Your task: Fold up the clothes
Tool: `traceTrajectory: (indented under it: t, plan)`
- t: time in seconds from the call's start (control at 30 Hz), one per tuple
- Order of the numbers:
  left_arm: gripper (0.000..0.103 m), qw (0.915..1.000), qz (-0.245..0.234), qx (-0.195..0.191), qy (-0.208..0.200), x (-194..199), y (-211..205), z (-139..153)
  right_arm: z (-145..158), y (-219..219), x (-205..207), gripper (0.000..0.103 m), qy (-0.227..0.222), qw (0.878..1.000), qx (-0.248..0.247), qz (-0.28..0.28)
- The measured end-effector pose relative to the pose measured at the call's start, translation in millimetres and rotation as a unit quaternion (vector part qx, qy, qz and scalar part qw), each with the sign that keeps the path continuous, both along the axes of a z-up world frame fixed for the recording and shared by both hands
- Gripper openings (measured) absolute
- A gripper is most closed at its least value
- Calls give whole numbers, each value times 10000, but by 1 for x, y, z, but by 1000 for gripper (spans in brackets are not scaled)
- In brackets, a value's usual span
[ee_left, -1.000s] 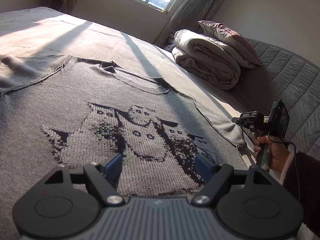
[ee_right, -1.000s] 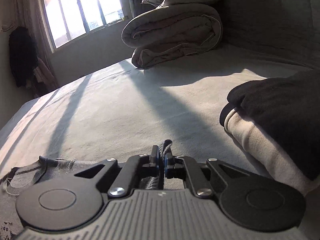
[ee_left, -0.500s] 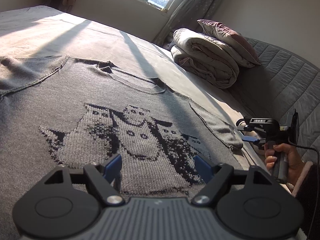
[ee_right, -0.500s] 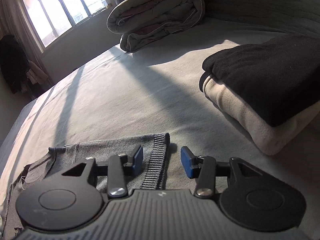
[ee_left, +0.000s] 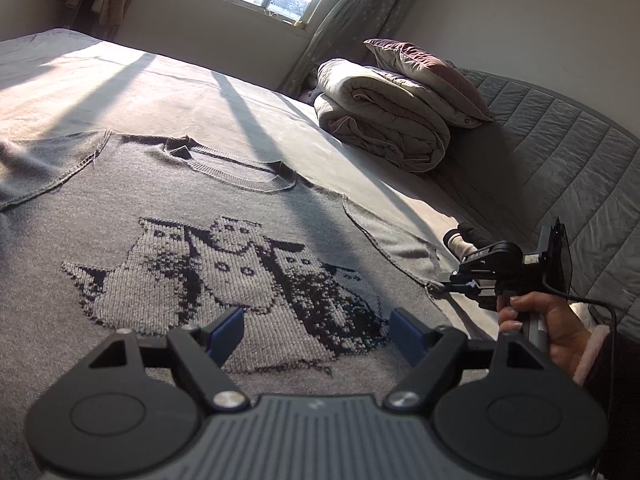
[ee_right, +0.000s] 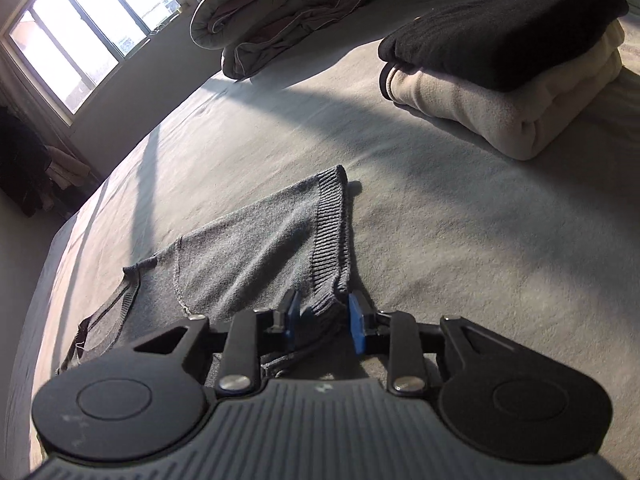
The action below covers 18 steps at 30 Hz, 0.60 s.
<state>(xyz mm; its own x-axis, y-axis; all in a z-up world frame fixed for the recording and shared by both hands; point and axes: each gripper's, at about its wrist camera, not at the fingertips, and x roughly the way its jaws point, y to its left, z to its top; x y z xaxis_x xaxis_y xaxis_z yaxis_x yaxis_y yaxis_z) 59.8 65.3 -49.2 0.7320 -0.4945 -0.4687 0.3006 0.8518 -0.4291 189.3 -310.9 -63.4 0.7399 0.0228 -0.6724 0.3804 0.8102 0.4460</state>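
We see the grey knitted sweater with a dark cat pattern (ee_left: 224,240) spread flat on the bed (ee_left: 120,80), under our left gripper (ee_left: 316,328), whose jaws stand wide and empty. Our right gripper (ee_right: 322,316) is closing its jaws on the ribbed sleeve cuff (ee_right: 332,240) between them.

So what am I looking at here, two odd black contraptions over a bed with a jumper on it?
No robot: a person holds a two-finger clamp in each hand, with a camera on each looking along its fingers. One picture is from the left clamp, the other from the right.

On the bed a grey sweater with a knitted cat design lies spread flat. The left gripper hangs open above it, holding nothing. The right gripper is closing, with the sweater's ribbed sleeve cuff bunched between its blue pads. The left view shows the person's hand holding it.

Beyond lie a rolled duvet and a stack of folded clothes.
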Motion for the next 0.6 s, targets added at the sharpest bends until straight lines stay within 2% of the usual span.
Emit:
traceTrajectory:
  t: [0.13,0.2,0.33,0.37,0.4,0.6]
  plan:
    - [81,9994,-132,319,21,-3,-2,0,-1,15,0,7,120,9943,-1055,-57]
    - [81,9988,-116,473,106,-3,-1,-3,-4,21,2,9,151,9910,-1326,67]
    - [81,9979,-89,586,259,-6,6,-6,4,20,-6,29,150,9948,-977,228]
    - [81,9977,-58,605,285,-8,10,-6,6,20,-11,39,147,9957,-874,277]
    - [81,9976,-27,625,310,-9,13,-6,7,19,-17,43,157,9963,-774,329]
    - [81,9959,255,642,591,-20,41,-9,4,13,-57,43,247,9983,-154,499]
